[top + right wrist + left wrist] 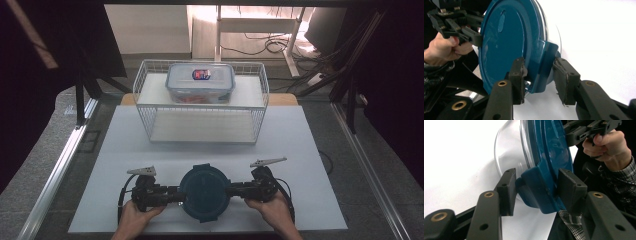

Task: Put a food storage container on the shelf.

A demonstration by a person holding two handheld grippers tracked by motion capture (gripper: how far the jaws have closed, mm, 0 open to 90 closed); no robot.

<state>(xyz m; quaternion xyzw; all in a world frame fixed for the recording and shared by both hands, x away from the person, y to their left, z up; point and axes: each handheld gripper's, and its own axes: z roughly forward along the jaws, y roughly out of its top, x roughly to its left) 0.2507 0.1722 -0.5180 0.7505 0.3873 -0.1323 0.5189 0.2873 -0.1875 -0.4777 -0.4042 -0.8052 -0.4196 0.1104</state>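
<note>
Sitting between both tools, the round blue-lidded container (204, 192) is being clamped by left hand-held gripper (172, 192) and right hand-held gripper (235, 190) on opposite lid tabs.

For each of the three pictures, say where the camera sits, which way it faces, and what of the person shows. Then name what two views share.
High view: above the person's side, facing forward and down on the table; forearms and both hands show.
Left gripper view: rides the left gripper, facing the round container; the other hand shows.
Right gripper view: rides the right gripper, facing the container; the other hand shows.
Shared: the blue-lidded container.
</note>
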